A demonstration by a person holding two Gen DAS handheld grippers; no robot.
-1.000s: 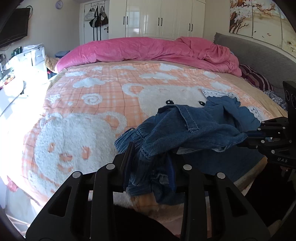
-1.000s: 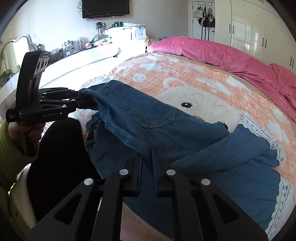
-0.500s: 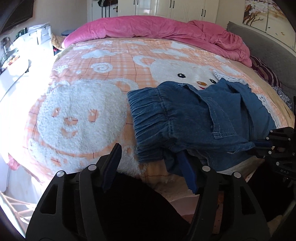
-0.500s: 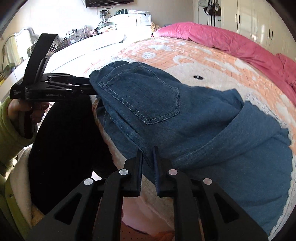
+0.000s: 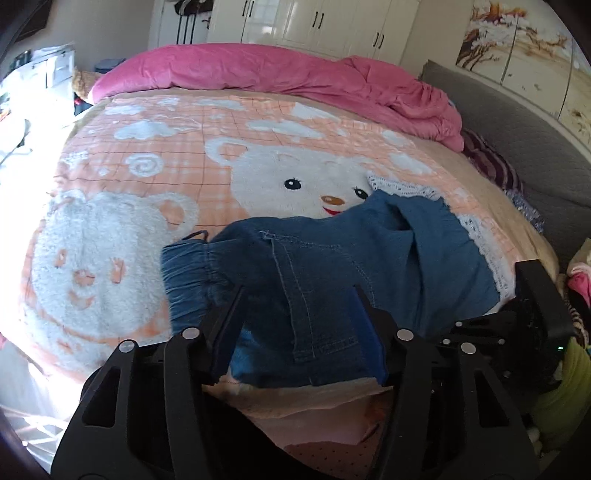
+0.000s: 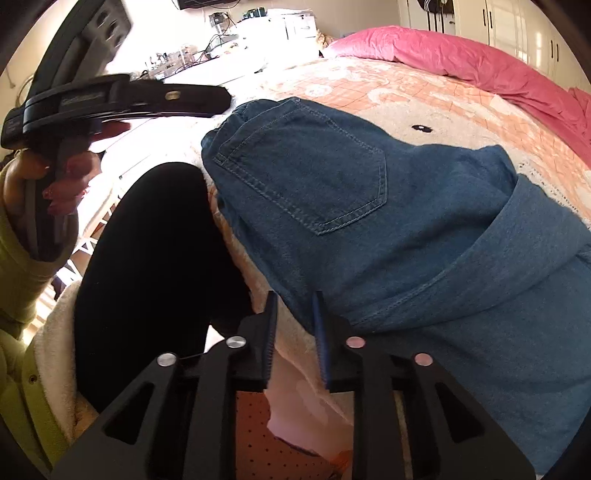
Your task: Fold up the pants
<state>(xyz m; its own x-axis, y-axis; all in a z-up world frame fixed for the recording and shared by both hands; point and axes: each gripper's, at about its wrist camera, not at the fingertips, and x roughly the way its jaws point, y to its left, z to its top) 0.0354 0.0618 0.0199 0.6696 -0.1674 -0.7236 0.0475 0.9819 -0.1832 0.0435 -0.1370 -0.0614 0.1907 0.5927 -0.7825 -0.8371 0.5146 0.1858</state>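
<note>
Bedspread (image 5: 155, 155) in peach check with white bears covers the whole bed, and a pink duvet (image 5: 280, 74) is heaped along its far side below the white wardrobe doors (image 5: 332, 22). A grey headboard (image 5: 517, 122) runs down the right of the left wrist view.

The pants (image 5: 332, 266), blue denim with a gathered waistband and white lace at the cuffs, lie bunched at the near edge of the bed. The waistband points left, the legs double over one another to the right, and a back pocket (image 6: 306, 173) faces up in the right wrist view.

The left gripper (image 5: 297, 325) sits low at the bed edge with its jaws spread wide; the denim lies between and just beyond the fingertips, and neither pad pinches it. The right gripper (image 6: 293, 325) has its jaws parted by a narrow gap, the near hem of the pants just at the tips, with pale blanket showing through the gap rather than cloth, so it grips nothing. The left hand (image 6: 40, 181), in a green sleeve, shows on its handle in the right wrist view.
</note>
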